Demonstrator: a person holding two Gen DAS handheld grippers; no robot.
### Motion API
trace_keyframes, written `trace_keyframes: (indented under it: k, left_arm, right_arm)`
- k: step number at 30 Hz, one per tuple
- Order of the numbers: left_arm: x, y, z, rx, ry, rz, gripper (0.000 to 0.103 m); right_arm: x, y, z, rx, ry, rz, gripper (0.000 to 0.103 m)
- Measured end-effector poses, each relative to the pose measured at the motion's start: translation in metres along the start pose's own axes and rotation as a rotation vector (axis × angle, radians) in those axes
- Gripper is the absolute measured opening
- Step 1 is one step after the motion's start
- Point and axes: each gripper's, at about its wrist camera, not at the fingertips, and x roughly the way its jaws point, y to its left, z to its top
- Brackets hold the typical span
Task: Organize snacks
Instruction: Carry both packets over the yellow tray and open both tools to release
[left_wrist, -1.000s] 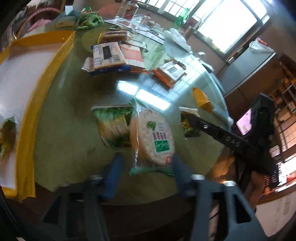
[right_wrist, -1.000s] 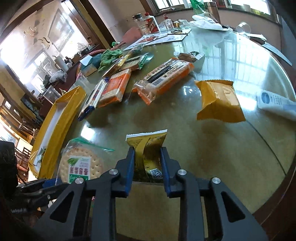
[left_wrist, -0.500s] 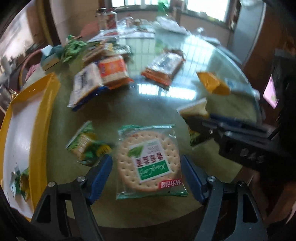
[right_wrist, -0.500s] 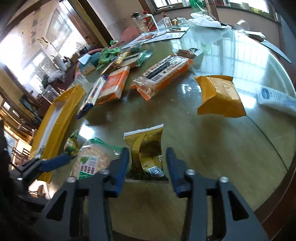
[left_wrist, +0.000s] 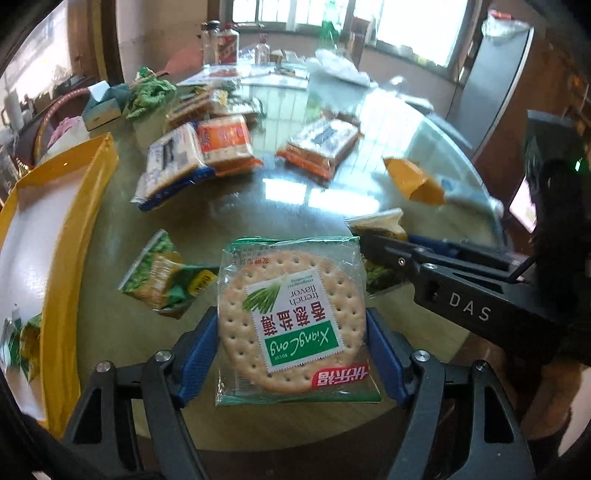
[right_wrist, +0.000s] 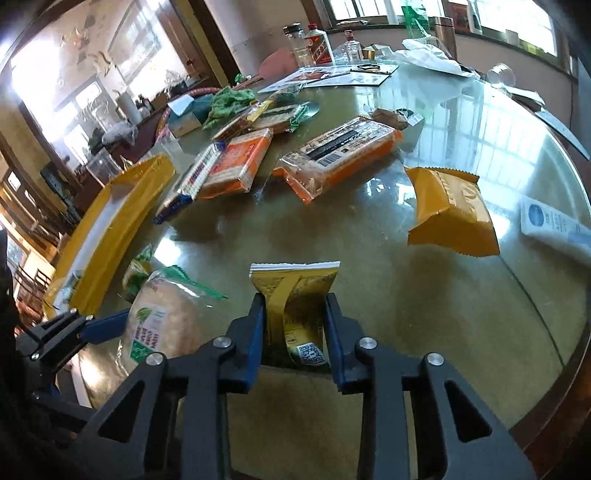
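My left gripper (left_wrist: 291, 350) is shut on a round cracker pack (left_wrist: 291, 325) with a green label, held near the table's front edge. The pack also shows in the right wrist view (right_wrist: 159, 321). My right gripper (right_wrist: 293, 325) is shut on a small yellow snack packet (right_wrist: 295, 291), seen in the left wrist view (left_wrist: 380, 225) just right of the cracker pack. A yellow-rimmed white tray (left_wrist: 66, 221) lies at the left, with a green packet (left_wrist: 22, 339) in it. It also shows in the right wrist view (right_wrist: 107, 225).
On the glass-topped round table (right_wrist: 406, 288) lie a green snack packet (left_wrist: 162, 277), orange and blue cracker packs (right_wrist: 229, 166), a long orange pack (right_wrist: 340, 155), a yellow bag (right_wrist: 450, 210) and a white tube (right_wrist: 554, 225). Bottles (right_wrist: 317, 40), papers and a green cloth stand at the back.
My left gripper has closed in on the cracker pack and lifted it toward the camera. My right gripper, open half a second ago, has shut again on the yellow packet.
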Motion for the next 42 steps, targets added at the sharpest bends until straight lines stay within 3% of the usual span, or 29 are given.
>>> trace_keyframes:
  k: [4, 7, 11, 15, 21, 25, 34, 36, 37, 38, 39, 41, 42]
  left_arm:
    - [-0.028, 0.014, 0.005, -0.063, -0.059, -0.064, 0.076]
    - [-0.059, 0.033, 0.011, -0.104, -0.125, -0.056, 0.076]
    - [-0.100, 0.083, 0.017, -0.186, -0.216, 0.025, 0.076]
    - [-0.118, 0.142, 0.019, -0.270, -0.257, 0.172, 0.076]
    - [-0.111, 0.235, 0.014, -0.398, -0.239, 0.315, 0.076]
    - [-0.084, 0.277, 0.010, -0.457, -0.176, 0.338, 0.076]
    - [-0.047, 0.292, 0.003, -0.459, -0.043, 0.310, 0.077]
    - [-0.043, 0.294, 0.001, -0.470, -0.007, 0.276, 0.076]
    - [-0.045, 0.299, 0.000, -0.482, 0.003, 0.257, 0.077]
    - [-0.049, 0.301, -0.002, -0.509, -0.015, 0.237, 0.077]
    - [-0.055, 0.302, -0.003, -0.525, -0.046, 0.230, 0.078]
    - [-0.066, 0.295, -0.004, -0.518, -0.101, 0.265, 0.079]
    - [-0.070, 0.287, -0.003, -0.485, -0.099, 0.308, 0.079]
  right_arm:
    - [-0.018, 0.005, 0.002, 0.025, -0.059, 0.049, 0.029]
    - [-0.034, 0.025, 0.009, 0.000, -0.098, 0.107, 0.029]
    - [-0.039, 0.070, 0.020, -0.060, -0.110, 0.203, 0.029]
    - [-0.011, 0.132, 0.030, -0.133, -0.053, 0.288, 0.029]
    - [0.044, 0.210, 0.040, -0.213, 0.051, 0.342, 0.029]
    - [0.086, 0.250, 0.049, -0.245, 0.115, 0.314, 0.029]
    - [0.125, 0.276, 0.044, -0.308, 0.145, 0.216, 0.030]
    - [0.126, 0.278, 0.044, -0.320, 0.138, 0.207, 0.034]
    - [0.125, 0.277, 0.045, -0.317, 0.140, 0.220, 0.044]
    - [0.122, 0.277, 0.046, -0.313, 0.135, 0.233, 0.061]
    - [0.115, 0.275, 0.047, -0.305, 0.117, 0.240, 0.069]
    - [0.097, 0.272, 0.047, -0.299, 0.053, 0.256, 0.083]
    - [0.088, 0.270, 0.046, -0.302, 0.027, 0.263, 0.085]
